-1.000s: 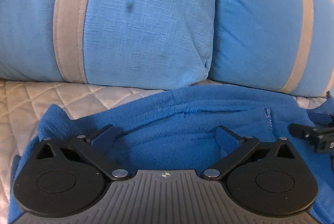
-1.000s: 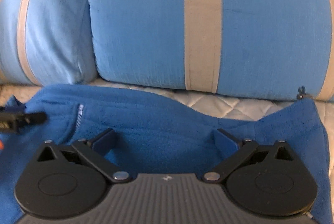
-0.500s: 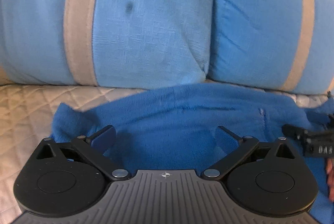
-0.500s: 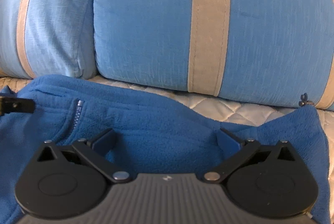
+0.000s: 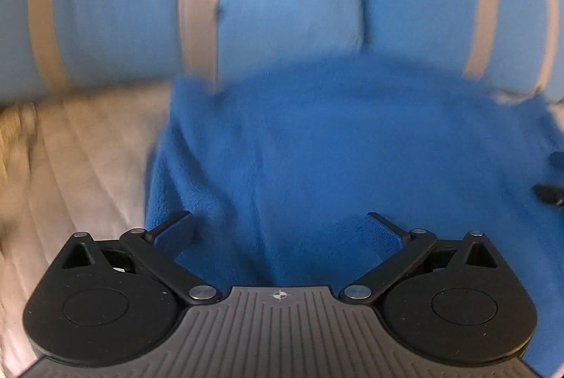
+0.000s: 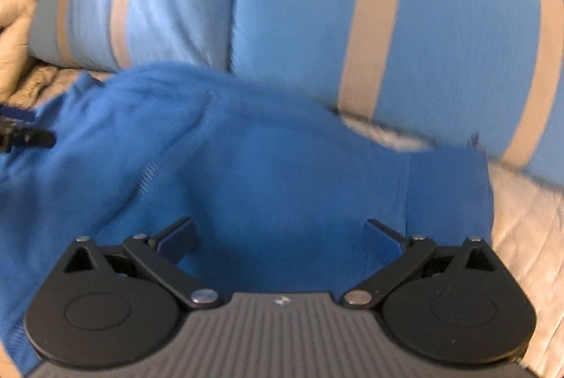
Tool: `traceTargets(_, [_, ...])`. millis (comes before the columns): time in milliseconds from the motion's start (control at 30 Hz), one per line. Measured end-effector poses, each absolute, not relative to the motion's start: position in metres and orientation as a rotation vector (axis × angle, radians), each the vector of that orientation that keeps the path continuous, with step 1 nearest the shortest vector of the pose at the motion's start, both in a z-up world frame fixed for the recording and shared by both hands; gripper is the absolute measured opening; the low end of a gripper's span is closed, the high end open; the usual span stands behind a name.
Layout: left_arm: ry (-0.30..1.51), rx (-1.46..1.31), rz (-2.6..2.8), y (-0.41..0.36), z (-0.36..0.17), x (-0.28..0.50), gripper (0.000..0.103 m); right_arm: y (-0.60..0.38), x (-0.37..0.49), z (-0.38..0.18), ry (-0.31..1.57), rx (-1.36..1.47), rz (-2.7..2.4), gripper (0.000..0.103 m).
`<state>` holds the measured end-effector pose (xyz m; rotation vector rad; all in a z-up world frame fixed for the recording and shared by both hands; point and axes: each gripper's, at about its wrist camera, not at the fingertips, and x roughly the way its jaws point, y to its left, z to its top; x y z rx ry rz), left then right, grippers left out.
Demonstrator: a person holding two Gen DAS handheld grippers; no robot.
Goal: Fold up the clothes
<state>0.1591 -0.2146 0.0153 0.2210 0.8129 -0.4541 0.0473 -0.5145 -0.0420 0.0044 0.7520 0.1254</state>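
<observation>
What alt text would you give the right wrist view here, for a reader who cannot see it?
The right gripper, jaws spread wide, sits over a rumpled blue fleece garment on a quilted cream bedspread. Behind stand light blue pillows with beige stripes; the left gripper shows at the left edge. The picture is motion-blurred.

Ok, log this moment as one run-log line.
task: fold clothes | left gripper: open | right gripper: open | blue fleece: between both grippers' fingers, bunched near striped pillows
</observation>
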Motion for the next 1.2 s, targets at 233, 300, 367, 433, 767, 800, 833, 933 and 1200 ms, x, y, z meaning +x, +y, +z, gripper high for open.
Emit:
traceTargets(233, [0.659, 0.247, -0.429, -0.222, 0.000, 0.148, 0.103, -0.519, 0.055, -0.058, 0.740, 0.067, 0.113, 0.102])
traceTargets(300, [0.687, 0.265, -0.421, -0.223, 0.004, 0.149, 0.103, -0.520, 0.056, -0.059, 0.738, 0.075, 0.112, 0.102])
traceTargets(367, [0.716, 0.282, -0.412, -0.225, 0.008, 0.150, 0.103, -0.520, 0.056, -0.057, 0.746, 0.073, 0.116, 0.102])
traceTargets(433, [0.744, 0.300, -0.404, -0.227, 0.012, 0.152, 0.103, -0.521, 0.054, -0.050, 0.773, 0.073, 0.136, 0.102])
traceTargets(767, [0.926, 0.339, -0.582, -0.235, 0.070, 0.084, 0.103, -0.511, 0.011, 0.012, 0.964, 0.040, 0.235, 0.103])
traceTargets(800, [0.950, 0.350, -0.599, -0.237, 0.068, 0.078, 0.103, -0.507, 0.006, 0.011, 0.999, 0.009, 0.256, 0.103])
traceTargets(833, [0.978, 0.360, -0.611, -0.240, 0.063, 0.072, 0.103, -0.502, 0.001, 0.008, 1.038, -0.018, 0.271, 0.103])
traceTargets(933, [1.006, 0.390, -0.591, -0.244, 0.035, 0.062, 0.103, -0.495, -0.008, -0.009, 1.086, -0.043, 0.253, 0.102])
traceTargets(1200, [1.008, 0.479, -0.554, -0.257, 0.033, 0.061, 0.103, -0.473, -0.002, -0.020, 1.074, -0.163, 0.237, 0.102])
